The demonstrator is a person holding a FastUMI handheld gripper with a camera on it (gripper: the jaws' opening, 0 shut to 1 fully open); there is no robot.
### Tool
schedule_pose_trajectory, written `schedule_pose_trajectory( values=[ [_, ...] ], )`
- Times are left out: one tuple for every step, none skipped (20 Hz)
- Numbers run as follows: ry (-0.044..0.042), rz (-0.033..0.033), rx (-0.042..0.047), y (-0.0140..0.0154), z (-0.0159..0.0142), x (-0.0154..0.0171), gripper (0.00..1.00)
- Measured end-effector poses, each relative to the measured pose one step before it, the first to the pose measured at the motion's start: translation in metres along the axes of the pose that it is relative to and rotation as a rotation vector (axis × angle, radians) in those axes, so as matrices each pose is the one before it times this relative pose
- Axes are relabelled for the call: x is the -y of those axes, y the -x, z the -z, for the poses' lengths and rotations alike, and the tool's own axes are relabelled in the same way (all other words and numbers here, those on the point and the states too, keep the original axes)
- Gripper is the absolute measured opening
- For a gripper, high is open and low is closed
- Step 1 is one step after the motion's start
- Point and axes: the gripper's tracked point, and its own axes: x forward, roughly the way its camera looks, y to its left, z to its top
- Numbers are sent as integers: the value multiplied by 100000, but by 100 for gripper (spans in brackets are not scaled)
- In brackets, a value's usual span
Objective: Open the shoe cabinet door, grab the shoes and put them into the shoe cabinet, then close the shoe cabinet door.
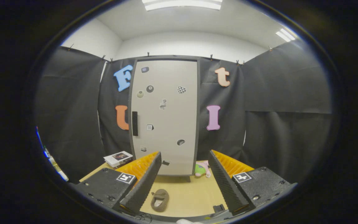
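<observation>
Pale grey cabinet door (165,116) stands shut, well beyond your jaws, upright at the back of the bench (185,194). Its dark handle (135,123) runs vertically along the door's left edge, so expect the hinge on the opposite side and plan a pull from the left. Several small stickers dot the panel; they have no bearing on the job.

Your gripper (183,183) is spread wide with nothing between the jaws, and it sits low over the bench. That suits an approach, not a grasp. Nothing is touched.

One brownish shoe (159,200) lies flat on the bench between the jaws, nearer the left one, opening upward. It is placed in front of the cabinet, presumably so it can be lifted straight in once the door swings clear. I judge the door must come first; none of the task is done.

Off-task items: a stack of books (119,158) beyond the left jaw, and a pink-and-green soft toy (202,169) at the cabinet's foot, just inside the right jaw's line. Keep the door's swing clear of both
</observation>
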Motion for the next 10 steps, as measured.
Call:
schedule_pose_trajectory(
  values=[
    [296,-166,-159,-11,9,-153,99],
    [3,-453,304,-235,-92,-209,99],
    [15,-131,-70,31,137,-174,99],
    [42,-102,-230,48,132,-197,99],
    [-180,252,36,-186,-26,-148,99],
    [-32,761,-68,-211,-38,-10,99],
    [-205,609,170,-38,-50,-199,99],
    [-276,706,-75,-438,-223,-354,99],
    [-270,269,-23,-689,99,-384,99],
    [-146,-597,-141,-579,-85,-705,99]
  ],
)
